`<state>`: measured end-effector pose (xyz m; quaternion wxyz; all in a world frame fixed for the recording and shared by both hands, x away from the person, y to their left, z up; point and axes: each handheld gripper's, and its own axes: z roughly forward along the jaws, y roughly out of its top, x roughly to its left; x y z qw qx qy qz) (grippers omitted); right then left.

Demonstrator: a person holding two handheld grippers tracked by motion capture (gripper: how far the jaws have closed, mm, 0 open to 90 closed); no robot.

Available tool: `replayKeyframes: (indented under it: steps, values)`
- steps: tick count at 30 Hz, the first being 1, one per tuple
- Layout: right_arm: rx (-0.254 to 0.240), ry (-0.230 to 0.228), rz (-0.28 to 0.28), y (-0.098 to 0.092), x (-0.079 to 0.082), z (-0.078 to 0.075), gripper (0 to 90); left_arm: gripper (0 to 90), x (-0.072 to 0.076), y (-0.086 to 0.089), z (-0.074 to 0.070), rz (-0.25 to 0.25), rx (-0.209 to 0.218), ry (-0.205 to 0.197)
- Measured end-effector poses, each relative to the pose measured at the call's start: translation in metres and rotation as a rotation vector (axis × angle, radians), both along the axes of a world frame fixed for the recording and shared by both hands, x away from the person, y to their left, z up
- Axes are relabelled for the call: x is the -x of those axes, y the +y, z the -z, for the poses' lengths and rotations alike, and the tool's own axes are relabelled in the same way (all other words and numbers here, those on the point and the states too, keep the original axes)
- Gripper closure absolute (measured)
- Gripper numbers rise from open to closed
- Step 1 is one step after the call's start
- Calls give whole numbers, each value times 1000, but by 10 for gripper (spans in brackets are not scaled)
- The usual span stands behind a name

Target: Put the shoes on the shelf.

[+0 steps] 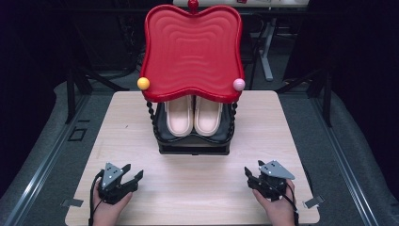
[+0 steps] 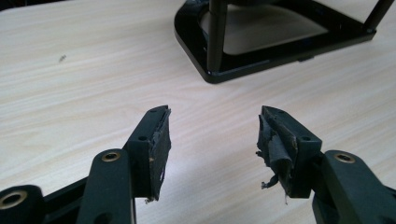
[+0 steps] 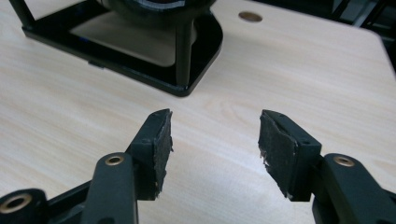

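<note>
A tiered stand sits at the back middle of the table, topped by a red wavy tray [image 1: 193, 49] with a yellow ball [image 1: 143, 83] and a pink ball [image 1: 239, 84] at its front corners. On the black lower shelf [image 1: 193, 141] lies a pair of pale pink slippers [image 1: 193, 115], toes toward me. My left gripper [image 1: 131, 172] rests near the front left of the table, open and empty [image 2: 214, 133]. Near the front right, my right gripper [image 1: 251, 174] is also open with nothing between its jaws [image 3: 215, 135]. The stand's black base [image 2: 243, 67] [image 3: 154, 70] lies ahead of both.
The light wooden table [image 1: 197, 188] has bare surface between the grippers and the stand. A small round hole [image 3: 250, 17] marks the table's far right corner. Dark floor, metal rails and another table's legs [image 1: 268, 47] surround it.
</note>
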<state>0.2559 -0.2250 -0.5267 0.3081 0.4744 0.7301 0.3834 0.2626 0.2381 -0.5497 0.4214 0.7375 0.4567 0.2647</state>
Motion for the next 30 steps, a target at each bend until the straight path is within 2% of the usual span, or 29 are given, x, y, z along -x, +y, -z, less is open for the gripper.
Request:
replayKeyframes:
  steps: [2, 5, 9, 15, 20, 30]
  values:
    - [17, 28, -3, 0, -3, 8, 436, 440, -1, -1, 2, 6, -7, 4]
    - [10, 59, -10, 1, -7, 17, 436, 440, -2, -2, 5, 5, -3, 12]
    - [12, 75, -21, 3, -10, 22, 436, 436, -4, -2, 8, 2, -6, 26]
    - [-24, 115, -20, 3, -13, 29, 432, 433, -7, -2, 14, 0, 7, 54]
    - [-10, 110, -21, 3, -14, 30, 431, 431, -8, -2, 15, -2, 1, 57]
    - [-31, 124, -17, 0, -16, 32, 432, 431, -10, 0, 15, -13, 5, 60]
